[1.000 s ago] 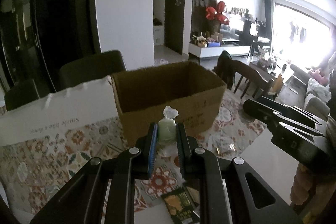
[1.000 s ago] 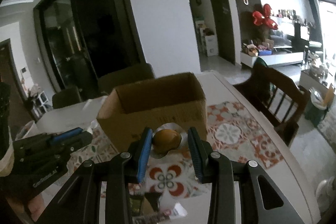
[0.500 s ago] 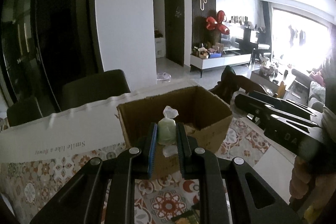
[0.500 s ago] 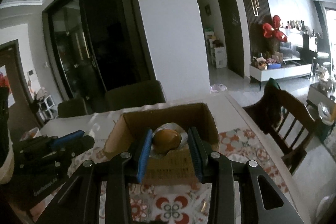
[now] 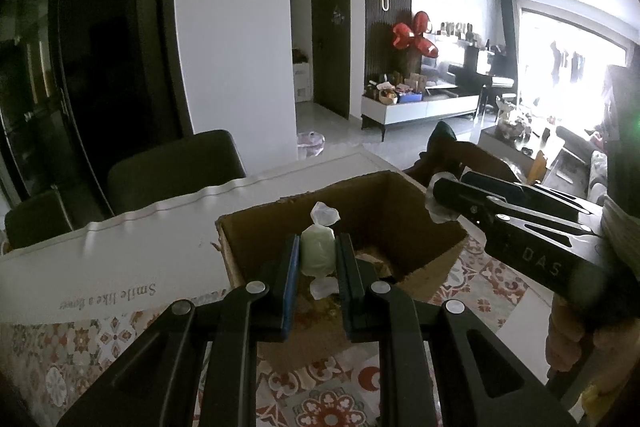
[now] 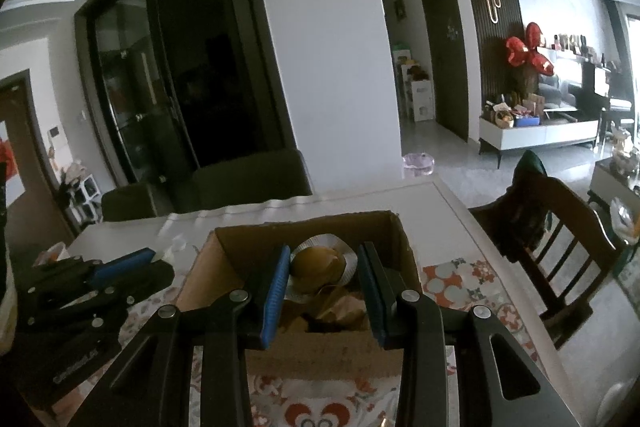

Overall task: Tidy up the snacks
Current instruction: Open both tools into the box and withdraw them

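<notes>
Left wrist view shows my left gripper point(image 5: 317, 259) pinching a pale green sweet point(image 5: 317, 255) and my right gripper point(image 6: 324, 273) clamping a wrapped brown pastry point(image 6: 318, 267) over the part-filled cardboard box point(image 5: 404, 195), neither dropped yet.

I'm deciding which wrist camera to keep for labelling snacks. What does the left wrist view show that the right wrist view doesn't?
Only the left wrist view shows the pale green wrapped snack clamped in the left gripper, and the white cloth with the words "Smile like a flower". Only the right wrist view shows the brown round snack in clear wrap held in the right gripper. Both show the open cardboard box just ahead, the patterned tablecloth and the red balloon ornament.
</notes>
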A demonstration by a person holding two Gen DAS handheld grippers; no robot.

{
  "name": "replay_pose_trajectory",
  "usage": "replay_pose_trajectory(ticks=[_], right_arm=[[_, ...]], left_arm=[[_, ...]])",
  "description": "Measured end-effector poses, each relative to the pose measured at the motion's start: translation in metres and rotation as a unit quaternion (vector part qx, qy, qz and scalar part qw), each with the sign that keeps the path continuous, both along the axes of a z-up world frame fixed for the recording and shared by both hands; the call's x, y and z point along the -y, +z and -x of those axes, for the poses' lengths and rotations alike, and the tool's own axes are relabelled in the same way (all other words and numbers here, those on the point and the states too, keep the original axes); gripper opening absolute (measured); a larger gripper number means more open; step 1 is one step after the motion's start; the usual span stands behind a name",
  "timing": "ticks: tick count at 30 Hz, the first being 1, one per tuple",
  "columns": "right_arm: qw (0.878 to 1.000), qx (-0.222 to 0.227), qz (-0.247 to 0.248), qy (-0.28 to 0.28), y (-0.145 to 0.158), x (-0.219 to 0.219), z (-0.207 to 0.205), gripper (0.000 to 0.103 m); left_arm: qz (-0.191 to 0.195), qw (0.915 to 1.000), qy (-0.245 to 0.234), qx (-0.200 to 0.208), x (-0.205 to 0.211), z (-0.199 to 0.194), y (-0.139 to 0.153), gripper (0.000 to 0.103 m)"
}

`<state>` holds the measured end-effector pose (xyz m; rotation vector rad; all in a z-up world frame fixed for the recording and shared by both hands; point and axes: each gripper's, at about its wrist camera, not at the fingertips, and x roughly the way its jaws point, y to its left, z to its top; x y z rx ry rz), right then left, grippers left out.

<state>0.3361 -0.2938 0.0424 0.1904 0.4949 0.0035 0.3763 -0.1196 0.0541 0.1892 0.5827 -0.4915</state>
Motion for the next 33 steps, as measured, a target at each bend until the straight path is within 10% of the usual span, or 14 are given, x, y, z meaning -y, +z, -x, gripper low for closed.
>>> replay_pose_trajectory(ticks=[12,17,20,33], right_arm=[[1.000,-0.031,-0.002,0.000,-0.014,0.006,-0.034,0.036],[0.999,-0.034,0.004,-0.015,-0.017,0.006,-0.035,0.038],[0.999,-0.040,0.004,-0.018,-0.018,0.006,-0.036,0.052],[1.000,-0.022,-0.001,-0.019,-0.008,-0.003,0.011,0.057]], left_arm=[[-0.004,0.9994,0.005,-0.033,0.012,-0.038,-0.015,0.019],[-0.013,0.9992,0.023,-0.030,0.010,-0.041,-0.019,0.034],[-0.014,0.9991,0.028,-0.028,0.006,-0.037,-0.019,0.039],[-0.016,0.9998,0.001,0.008,-0.008,0.024,-0.007,0.044]])
